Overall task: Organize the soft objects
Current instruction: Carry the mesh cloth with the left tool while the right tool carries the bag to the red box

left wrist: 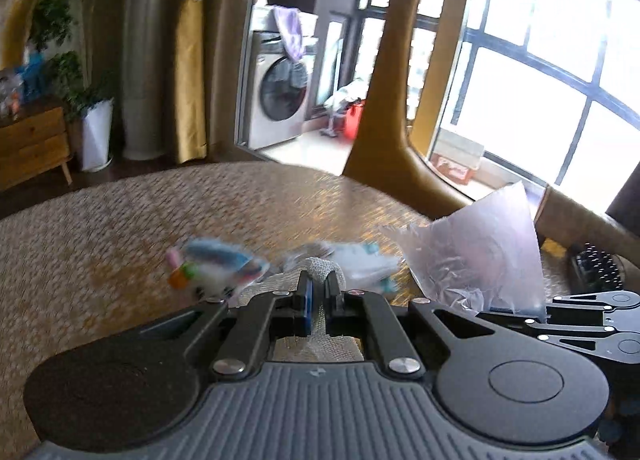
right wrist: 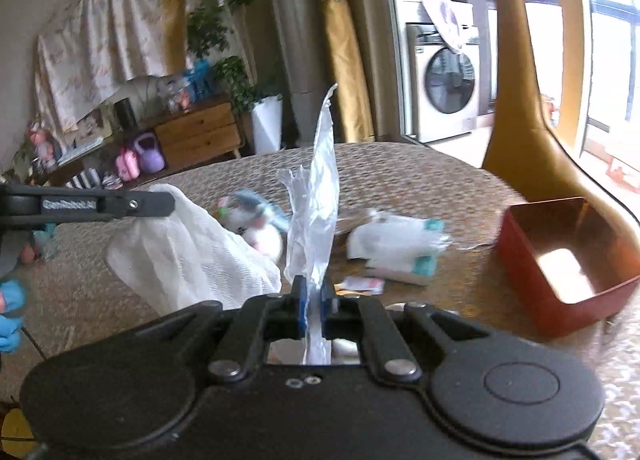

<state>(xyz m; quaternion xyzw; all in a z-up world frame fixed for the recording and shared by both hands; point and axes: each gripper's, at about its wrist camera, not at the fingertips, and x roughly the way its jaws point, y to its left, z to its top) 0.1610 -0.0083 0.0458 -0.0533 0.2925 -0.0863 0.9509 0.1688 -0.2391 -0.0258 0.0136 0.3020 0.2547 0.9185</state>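
Left fingers (left wrist: 319, 284) pinched on a white mesh cloth (right wrist: 192, 256), right fingers (right wrist: 315, 294) clamped on a clear plastic bag (right wrist: 316, 195), both raised over the woven tabletop (right wrist: 420, 175), plush toy (right wrist: 256, 219) and packets (right wrist: 396, 248) beyond, red box (right wrist: 568, 260) far right.

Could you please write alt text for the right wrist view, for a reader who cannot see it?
The right gripper has its jaws shut on a crumpled clear plastic bag above a woven table. To its left, the left gripper holds a white mesh cloth; a red box stands right.
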